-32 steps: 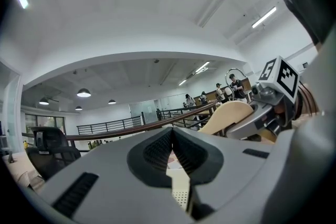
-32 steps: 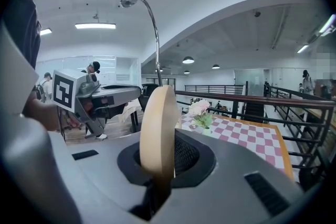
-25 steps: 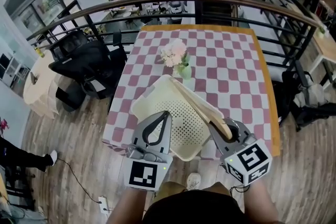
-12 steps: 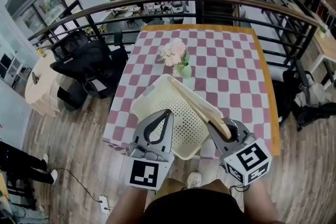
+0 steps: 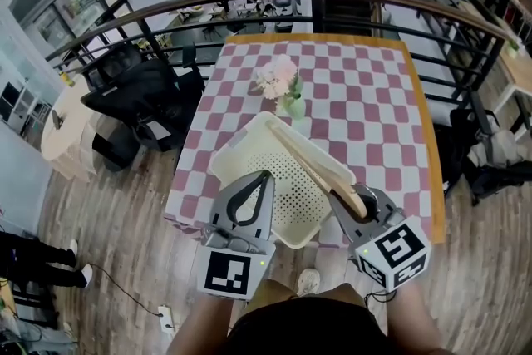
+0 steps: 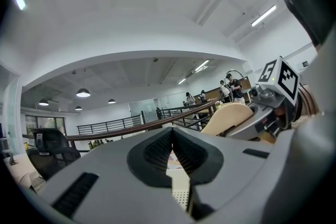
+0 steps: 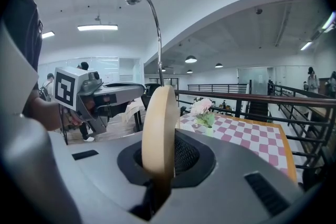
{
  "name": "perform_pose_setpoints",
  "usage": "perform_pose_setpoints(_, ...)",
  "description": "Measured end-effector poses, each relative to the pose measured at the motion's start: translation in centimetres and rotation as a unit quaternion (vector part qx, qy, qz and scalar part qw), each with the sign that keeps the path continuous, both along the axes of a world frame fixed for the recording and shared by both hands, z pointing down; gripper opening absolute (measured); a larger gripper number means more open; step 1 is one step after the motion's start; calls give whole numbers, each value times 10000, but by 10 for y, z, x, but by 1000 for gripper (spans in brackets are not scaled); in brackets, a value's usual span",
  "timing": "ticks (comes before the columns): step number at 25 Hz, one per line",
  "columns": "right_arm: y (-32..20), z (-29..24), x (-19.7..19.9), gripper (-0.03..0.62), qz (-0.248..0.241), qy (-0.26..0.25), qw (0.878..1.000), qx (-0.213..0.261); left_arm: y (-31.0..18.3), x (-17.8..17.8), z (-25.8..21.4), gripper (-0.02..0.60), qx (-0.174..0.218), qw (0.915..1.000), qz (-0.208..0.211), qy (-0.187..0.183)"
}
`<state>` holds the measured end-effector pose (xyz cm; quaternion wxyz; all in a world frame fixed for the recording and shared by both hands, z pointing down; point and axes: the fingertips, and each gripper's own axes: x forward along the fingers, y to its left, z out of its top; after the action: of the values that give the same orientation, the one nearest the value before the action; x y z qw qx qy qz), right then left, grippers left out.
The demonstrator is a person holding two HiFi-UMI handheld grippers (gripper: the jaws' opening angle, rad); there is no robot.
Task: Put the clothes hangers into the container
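A wooden clothes hanger (image 5: 312,166) slants over the cream perforated container (image 5: 241,154) at the table's near edge. My right gripper (image 5: 349,199) is shut on the hanger's near end. In the right gripper view the wooden arm (image 7: 159,128) stands edge-on between the jaws, and its metal hook (image 7: 149,8) curves up above. My left gripper (image 5: 264,176) hovers over the container's near left part, jaws together with nothing between them. In the left gripper view, its fingertips (image 6: 171,136) meet above the container (image 6: 178,181), and the hanger's end (image 6: 231,115) shows at the right.
The table (image 5: 374,104) has a pink and white checkered cloth and a vase of pale flowers (image 5: 281,83) just beyond the container. A curved railing (image 5: 274,0) runs behind the table. Black office chairs (image 5: 141,100) stand at its left.
Both grippers and the hanger hold nearly the same places. The head view has shifted slightly.
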<state>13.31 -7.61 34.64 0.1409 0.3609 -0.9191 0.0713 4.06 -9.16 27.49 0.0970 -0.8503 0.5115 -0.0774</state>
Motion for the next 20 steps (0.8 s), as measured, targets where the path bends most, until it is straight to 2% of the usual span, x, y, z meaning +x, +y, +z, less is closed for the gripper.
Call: perform_pose_setpoints(20,-12,2,1,34,-14,19,10000,-39,-12,-1,-2,9,39,10000,-23,-64)
